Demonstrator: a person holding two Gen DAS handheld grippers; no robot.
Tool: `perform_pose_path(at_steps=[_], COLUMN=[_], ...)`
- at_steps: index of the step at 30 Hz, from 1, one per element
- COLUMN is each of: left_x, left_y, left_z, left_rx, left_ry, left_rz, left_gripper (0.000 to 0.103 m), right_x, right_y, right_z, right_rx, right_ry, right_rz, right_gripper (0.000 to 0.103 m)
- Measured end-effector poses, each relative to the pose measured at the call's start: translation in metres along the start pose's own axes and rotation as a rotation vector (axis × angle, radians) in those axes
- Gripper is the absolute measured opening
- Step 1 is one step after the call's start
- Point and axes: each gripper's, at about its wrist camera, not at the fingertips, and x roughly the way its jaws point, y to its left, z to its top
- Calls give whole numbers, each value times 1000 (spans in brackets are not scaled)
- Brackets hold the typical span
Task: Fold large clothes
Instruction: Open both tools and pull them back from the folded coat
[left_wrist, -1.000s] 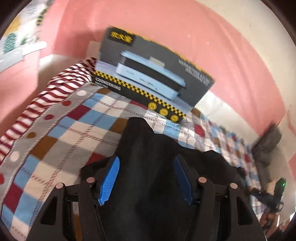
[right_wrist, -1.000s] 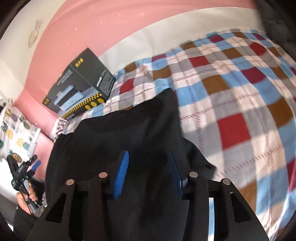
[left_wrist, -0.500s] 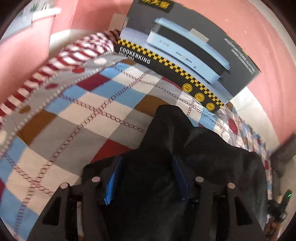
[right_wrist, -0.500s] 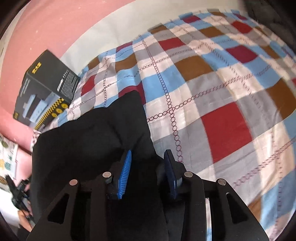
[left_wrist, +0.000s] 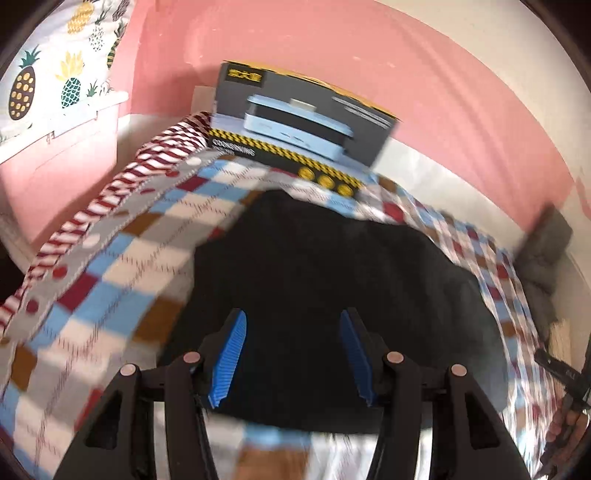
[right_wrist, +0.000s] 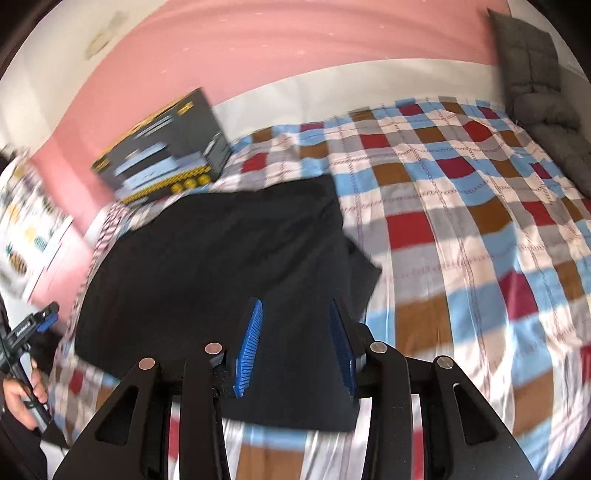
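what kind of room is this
Most likely a bedroom. A bed covered by a checked bedsheet fills both views, a pineapple-print pillow sits by the pink wall, and a black garment lies spread on the bed for folding.

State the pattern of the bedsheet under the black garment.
Bedsheet: red, blue, brown, grey and white checks; clearest in the right wrist view.

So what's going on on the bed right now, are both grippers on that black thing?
A person is folding a black garment spread flat on a checked bedspread. Neither gripper has hold of it: the left gripper and the right gripper both hang above the near part of the cloth with blue pads apart and nothing pinched between them. A boxed appliance stands at the far edge of the bed against the pink wall. Both views are motion-blurred.
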Motion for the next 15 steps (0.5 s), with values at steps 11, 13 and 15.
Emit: perform_pose_path(at_steps=[11,13,15], left_x=[-107,-121,-133], left_y=[-71,-79,-86], left_z=[-90,-101,-111], left_rx=[107,113,115], left_ry=[-11,-16,-9], left_rz=[37,46,37], left_gripper=[63,64,64], right_x=[-86,-103,-115], right_y=[44,54,62], right_z=[-85,-99,-110], right_rx=[-133,-162,-181], right_ry=[-19,-40,-45], right_rz=[-13,-11,-8], right_gripper=[52,55,55])
